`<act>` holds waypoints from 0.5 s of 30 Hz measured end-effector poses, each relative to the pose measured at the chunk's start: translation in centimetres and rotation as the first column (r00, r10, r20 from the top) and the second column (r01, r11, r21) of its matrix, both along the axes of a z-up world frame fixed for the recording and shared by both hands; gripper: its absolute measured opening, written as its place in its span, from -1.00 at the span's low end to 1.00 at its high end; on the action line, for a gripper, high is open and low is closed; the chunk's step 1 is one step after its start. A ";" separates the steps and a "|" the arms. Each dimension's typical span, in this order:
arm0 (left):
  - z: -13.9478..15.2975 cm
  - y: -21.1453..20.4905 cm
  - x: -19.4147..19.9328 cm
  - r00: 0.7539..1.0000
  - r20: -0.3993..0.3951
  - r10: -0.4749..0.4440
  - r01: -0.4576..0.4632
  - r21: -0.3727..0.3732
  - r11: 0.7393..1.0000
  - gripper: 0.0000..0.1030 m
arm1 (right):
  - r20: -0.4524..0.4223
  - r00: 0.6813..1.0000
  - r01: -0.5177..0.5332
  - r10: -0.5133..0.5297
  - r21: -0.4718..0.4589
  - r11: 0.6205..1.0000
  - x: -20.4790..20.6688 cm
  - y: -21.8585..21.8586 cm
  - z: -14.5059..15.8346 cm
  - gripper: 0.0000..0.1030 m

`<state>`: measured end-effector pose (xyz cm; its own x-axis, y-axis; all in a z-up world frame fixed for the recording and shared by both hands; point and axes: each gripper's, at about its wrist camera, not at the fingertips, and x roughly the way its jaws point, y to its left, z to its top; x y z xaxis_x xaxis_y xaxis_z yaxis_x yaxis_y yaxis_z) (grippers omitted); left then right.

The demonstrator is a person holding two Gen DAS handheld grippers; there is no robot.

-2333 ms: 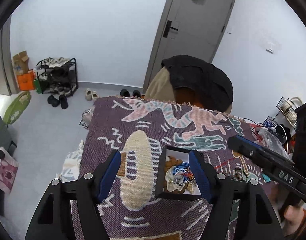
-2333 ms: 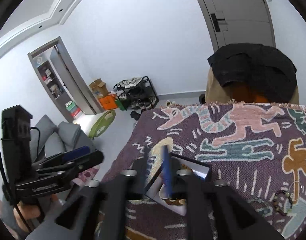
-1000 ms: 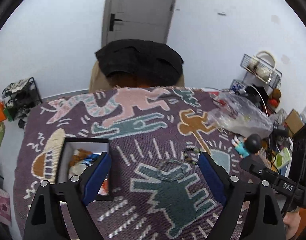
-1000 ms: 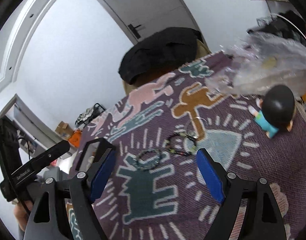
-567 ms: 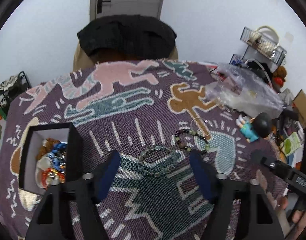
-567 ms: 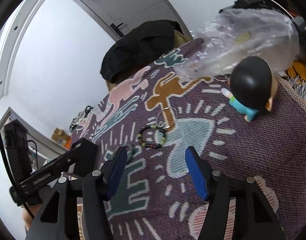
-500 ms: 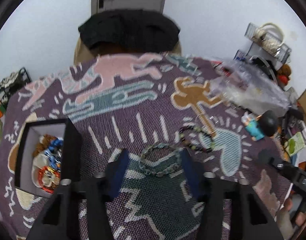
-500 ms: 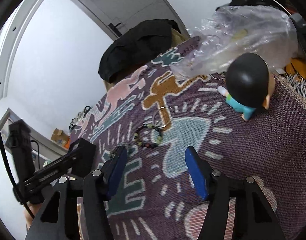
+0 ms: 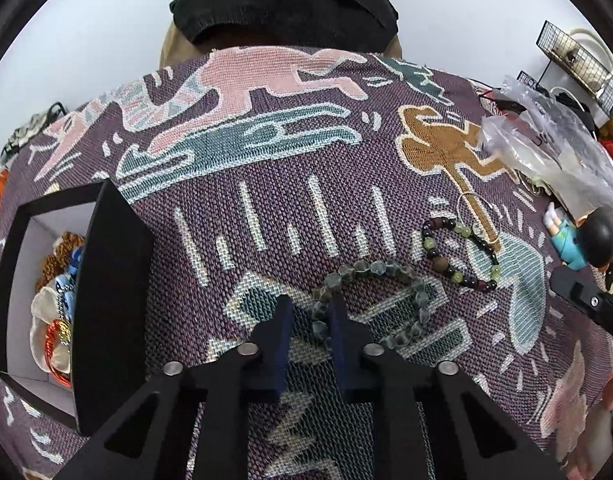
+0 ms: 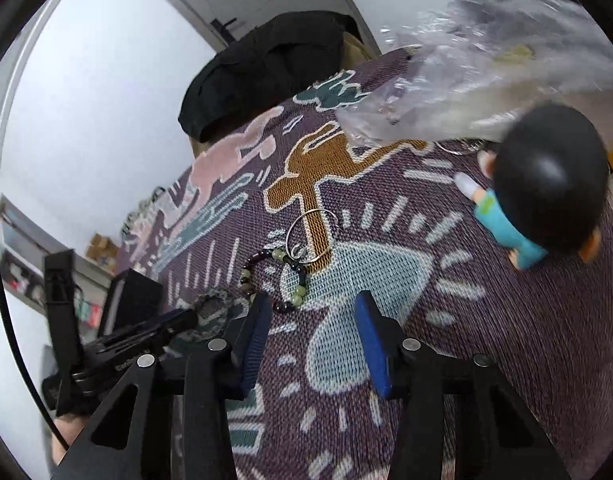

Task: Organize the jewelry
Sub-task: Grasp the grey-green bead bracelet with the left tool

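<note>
A grey-green bead bracelet (image 9: pixel 370 268) lies on the patterned purple cloth (image 9: pixel 266 208). My left gripper (image 9: pixel 311 308) points down at the bracelet's left side. Its jaws are closing with those beads between them, and a gap still shows beside the left pad. A dark bracelet with green beads (image 9: pixel 440 263) lies just to the right, with a thin metal ring (image 10: pixel 289 236) beside it. My right gripper (image 10: pixel 312 304) hovers over the cloth, jaws closing on nothing, and the dark bracelet (image 10: pixel 296 299) lies just ahead of its left finger. The black jewellery box (image 9: pixel 110 280) at the left holds several pieces.
A toy figurine (image 10: pixel 542 184) with a black head lies at the right. Behind it is a crumpled clear plastic bag (image 10: pixel 486 80). A chair draped in a black garment (image 9: pixel 282 4) stands past the far edge. Wire baskets and clutter sit beyond the right edge.
My left gripper came down from over the box to the grey-green bracelet, and its jaws narrowed around the beads. My right gripper sank closer to the cloth and narrowed too.
</note>
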<state>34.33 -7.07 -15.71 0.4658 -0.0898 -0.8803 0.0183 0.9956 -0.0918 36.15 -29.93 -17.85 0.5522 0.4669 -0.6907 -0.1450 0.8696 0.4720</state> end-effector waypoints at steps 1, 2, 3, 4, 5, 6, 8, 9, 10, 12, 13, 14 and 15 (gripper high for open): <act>0.0 0.0 0.0 1.000 0.001 -0.003 0.003 0.008 1.000 -0.82 | -0.001 1.000 -0.011 0.011 -0.012 1.000 0.3 0.4 0.1 -0.12; 0.1 0.0 0.0 1.000 0.000 -0.003 0.003 0.009 1.000 -0.82 | -0.003 1.000 -0.027 0.027 -0.029 0.999 0.8 1.1 0.2 -0.13; 0.1 0.0 0.1 1.000 -0.001 -0.003 0.003 0.007 1.000 -0.82 | -0.005 0.999 -0.036 0.036 -0.043 0.998 1.1 1.6 0.2 -0.13; 0.1 0.1 0.1 1.000 0.000 -0.004 0.004 0.001 1.000 -0.82 | -0.009 0.999 -0.046 0.045 -0.056 0.997 1.5 2.1 0.2 -0.15; 0.3 0.2 -0.1 1.000 0.006 -0.006 0.006 -0.002 1.000 -0.83 | -0.014 0.999 -0.053 0.052 -0.070 0.996 1.8 2.5 0.2 -0.21; 0.5 0.3 -0.2 1.000 0.014 -0.007 0.007 -0.003 1.000 -0.83 | -0.021 0.998 -0.062 0.061 -0.086 0.994 2.2 3.0 0.1 -0.27; 0.9 0.4 -0.4 1.000 0.030 -0.008 0.008 -0.008 1.000 -0.83 | -0.035 0.997 -0.073 0.069 -0.121 0.990 2.8 3.8 -0.2 -0.29; 1.4 0.6 -0.7 0.999 0.041 -0.006 0.007 -0.010 1.000 -0.83 | -0.041 0.997 -0.074 0.068 -0.151 0.986 3.2 4.2 -0.4 -0.31; 1.7 0.8 -0.8 0.999 0.048 -0.005 0.005 -0.011 1.000 -0.83 | -0.043 0.997 -0.072 0.066 -0.169 0.983 3.4 4.5 -0.5 -0.33; 2.5 1.2 -1.0 0.998 0.067 0.001 0.000 -0.015 1.000 -0.83 | -0.049 0.997 -0.067 0.058 -0.214 0.975 3.8 5.2 -0.9 -0.46; 2.9 1.4 -1.1 0.997 0.074 0.001 0.000 -0.018 1.000 -0.83 | -0.052 0.997 -0.069 0.058 -0.221 0.973 3.9 5.2 -1.0 -0.47; 3.2 1.5 -1.2 0.997 0.080 0.001 0.000 -0.020 1.000 -0.83 | -0.055 0.997 -0.070 0.059 -0.236 0.969 4.0 5.5 -1.3 -0.49; 3.5 1.6 -1.3 0.996 0.086 0.002 0.000 -0.022 1.000 -0.83 | -0.046 0.997 -0.065 0.055 -0.259 0.964 3.9 5.9 -1.4 -0.51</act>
<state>33.04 -5.51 -12.24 0.5401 -0.1085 -0.8346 0.0264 0.9934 -0.1121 40.02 -24.06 -19.20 0.4999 0.2996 -0.8126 -0.1868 0.9535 0.2366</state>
